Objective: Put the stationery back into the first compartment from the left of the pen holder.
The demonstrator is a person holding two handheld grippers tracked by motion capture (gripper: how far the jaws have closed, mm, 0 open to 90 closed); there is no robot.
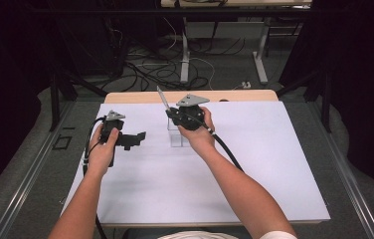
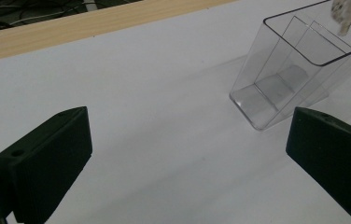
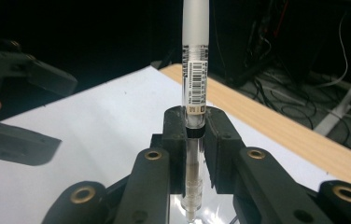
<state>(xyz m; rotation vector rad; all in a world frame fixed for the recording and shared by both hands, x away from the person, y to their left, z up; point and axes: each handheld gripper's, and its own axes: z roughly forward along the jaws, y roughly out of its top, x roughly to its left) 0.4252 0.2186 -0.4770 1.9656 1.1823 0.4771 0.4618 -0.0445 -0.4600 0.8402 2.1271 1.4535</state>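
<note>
While a pen (image 1: 162, 99) is clamped upright by the right gripper (image 1: 175, 115) above the clear plastic holder (image 1: 176, 135) in the high view, the holder (image 2: 295, 70) is seen beyond the left gripper's spread, empty jaws, and the pen (image 3: 195, 84) is pinched between the right gripper's jaws.

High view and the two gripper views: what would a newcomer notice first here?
Most striking is the pen, clamped upright between the jaws of the right gripper over the far middle of the white table. Right beneath it stands a clear plastic container, its top open. To the left, the left gripper hangs with jaws wide apart, holding nothing.
</note>
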